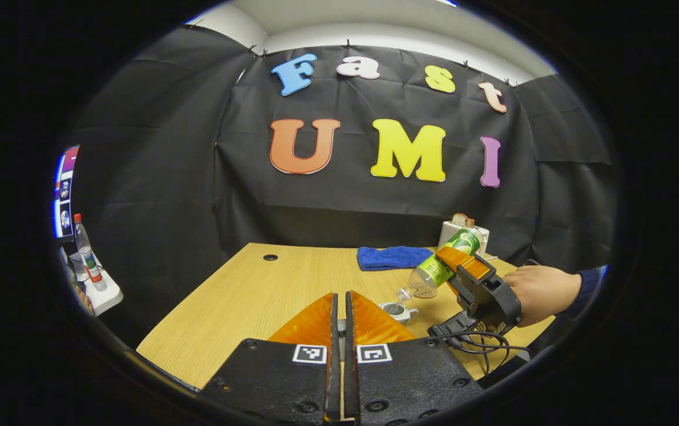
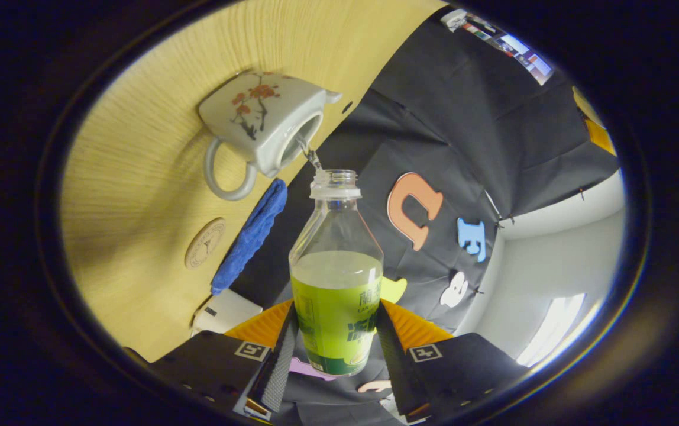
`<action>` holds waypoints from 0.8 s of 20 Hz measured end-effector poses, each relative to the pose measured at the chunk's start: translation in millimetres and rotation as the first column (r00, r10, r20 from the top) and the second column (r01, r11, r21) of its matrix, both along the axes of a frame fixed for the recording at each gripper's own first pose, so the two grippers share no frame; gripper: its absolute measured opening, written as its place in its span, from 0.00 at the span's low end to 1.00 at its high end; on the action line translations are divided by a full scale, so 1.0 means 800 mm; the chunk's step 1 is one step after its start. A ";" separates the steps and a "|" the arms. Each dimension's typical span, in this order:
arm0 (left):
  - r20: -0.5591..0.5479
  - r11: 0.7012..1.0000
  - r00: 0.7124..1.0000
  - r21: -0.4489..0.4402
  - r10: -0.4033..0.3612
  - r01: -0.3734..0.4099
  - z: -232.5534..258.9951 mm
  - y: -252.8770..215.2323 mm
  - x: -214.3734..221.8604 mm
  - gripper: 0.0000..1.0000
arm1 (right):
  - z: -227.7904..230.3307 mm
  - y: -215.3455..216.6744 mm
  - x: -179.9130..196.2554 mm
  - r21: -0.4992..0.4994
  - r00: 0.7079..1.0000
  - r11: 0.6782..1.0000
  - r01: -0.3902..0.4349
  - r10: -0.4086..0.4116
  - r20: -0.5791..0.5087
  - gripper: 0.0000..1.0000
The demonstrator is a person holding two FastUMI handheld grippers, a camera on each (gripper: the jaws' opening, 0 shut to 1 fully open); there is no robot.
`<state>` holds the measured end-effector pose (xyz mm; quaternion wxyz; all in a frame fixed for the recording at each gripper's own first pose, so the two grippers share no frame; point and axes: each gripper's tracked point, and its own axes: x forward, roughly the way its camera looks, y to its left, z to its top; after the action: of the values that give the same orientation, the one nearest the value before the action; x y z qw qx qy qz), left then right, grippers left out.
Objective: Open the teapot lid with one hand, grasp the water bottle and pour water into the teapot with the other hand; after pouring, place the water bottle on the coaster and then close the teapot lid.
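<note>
In the left gripper view, the left gripper (image 1: 342,307) hangs above the near edge of the bench (image 1: 239,296), its 2 fingers drawn together on a small thing I cannot make out. Just right of it stands the teapot (image 1: 397,311), mouth uncovered, toward the bench's right edge. Farther right, the right gripper (image 1: 456,267) clamps the water bottle (image 1: 441,265), tilted neck-down over the teapot (a thin stream falls from its mouth in the right gripper view). A blue cloth (image 1: 391,257) lies along the far edge, with a round coaster (image 2: 204,243) beside it.
</note>
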<state>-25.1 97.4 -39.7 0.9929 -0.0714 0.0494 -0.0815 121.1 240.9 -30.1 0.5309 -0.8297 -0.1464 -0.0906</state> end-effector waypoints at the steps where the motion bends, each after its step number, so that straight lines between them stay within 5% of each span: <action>1: 0.001 1.000 1.000 -0.002 0.008 -0.008 0.000 0.003 0.001 0.05 | 0.003 0.002 -0.002 -0.015 1.000 1.000 -0.004 0.004 0.016 0.71; 16: -0.003 1.000 1.000 0.003 0.011 -0.011 0.000 0.002 0.000 0.05 | 0.027 0.001 -0.009 -0.099 0.997 0.995 -0.016 0.023 0.072 0.71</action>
<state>-25.0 99.1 -40.0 0.9933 -0.0703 0.0508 -0.0758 113.7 241.6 -8.2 0.4847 -0.8495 -0.1782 -0.1083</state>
